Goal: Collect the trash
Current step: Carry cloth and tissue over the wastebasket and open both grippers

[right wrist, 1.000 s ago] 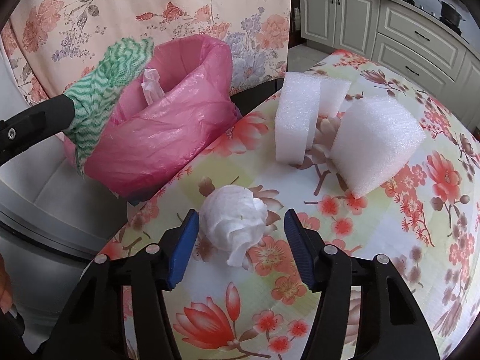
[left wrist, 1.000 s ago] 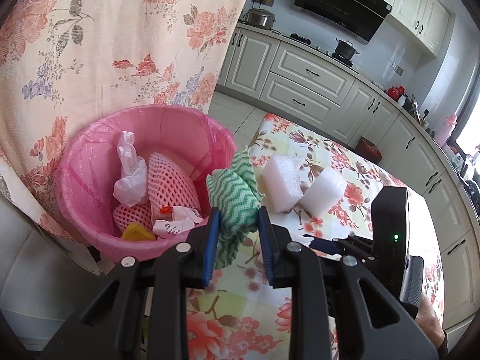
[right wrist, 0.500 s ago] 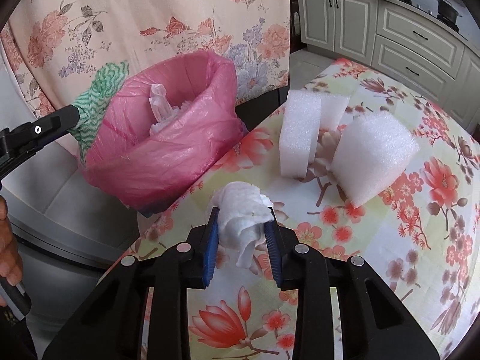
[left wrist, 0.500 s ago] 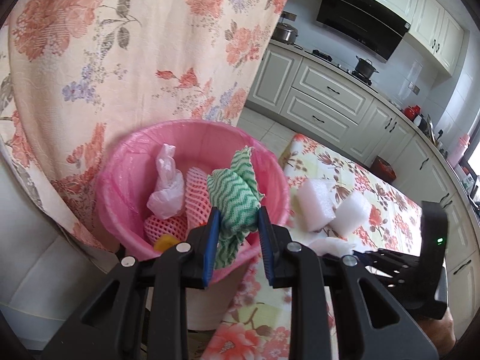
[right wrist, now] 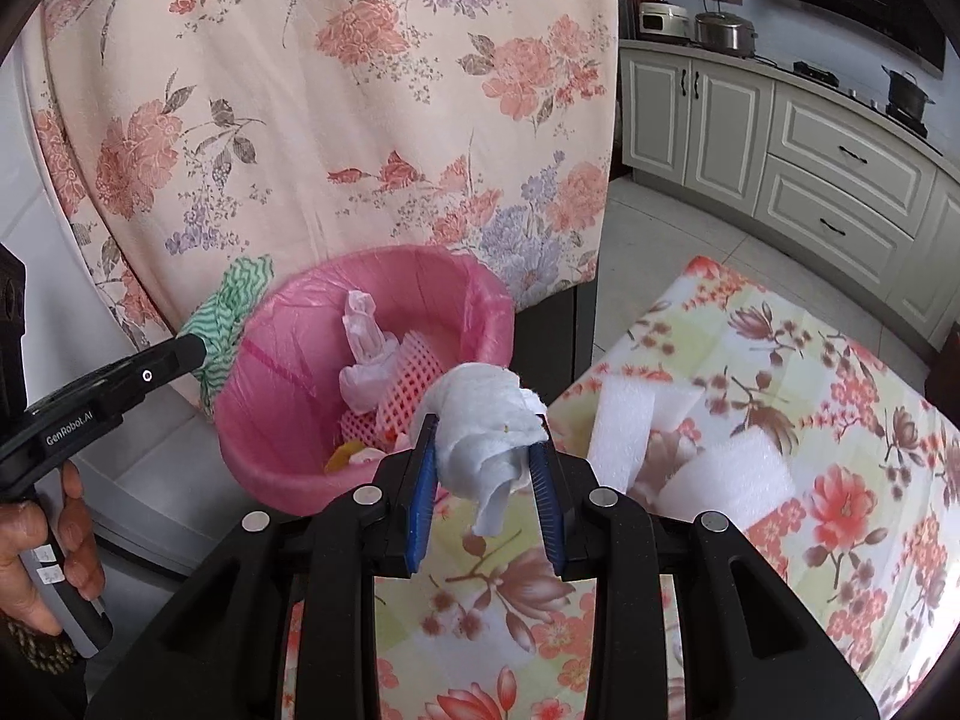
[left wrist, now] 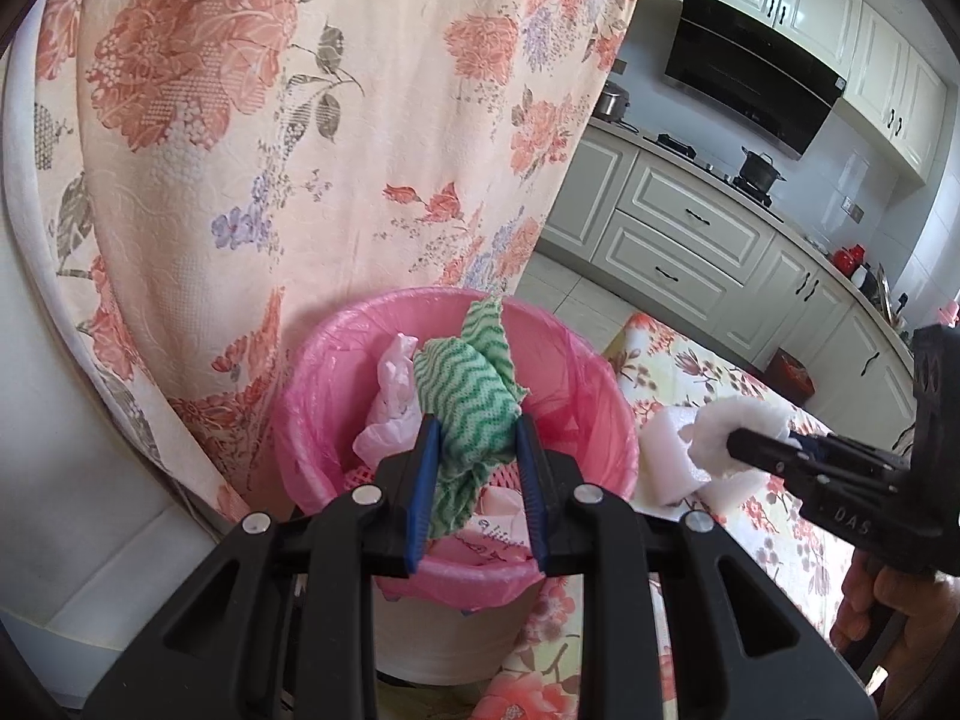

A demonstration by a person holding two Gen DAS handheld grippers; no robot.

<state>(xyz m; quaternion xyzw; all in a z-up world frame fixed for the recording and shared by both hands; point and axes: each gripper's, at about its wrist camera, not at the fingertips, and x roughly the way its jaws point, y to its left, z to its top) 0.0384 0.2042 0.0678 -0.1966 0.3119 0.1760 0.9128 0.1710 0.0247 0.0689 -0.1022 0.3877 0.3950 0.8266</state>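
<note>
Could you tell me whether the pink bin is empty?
No: the pink bin already holds a foam net and a crumpled plastic bag.

White lettering "GenRobot.AI" runs along the black body of the left tool [right wrist: 204, 348], at the left edge of the right wrist view. The right tool [left wrist: 735, 441] bears raised letters "DAS" on its black housing. Handwriting on a paper scrap [left wrist: 498, 540] in the pink bin [left wrist: 312, 420] is illegible.
</note>
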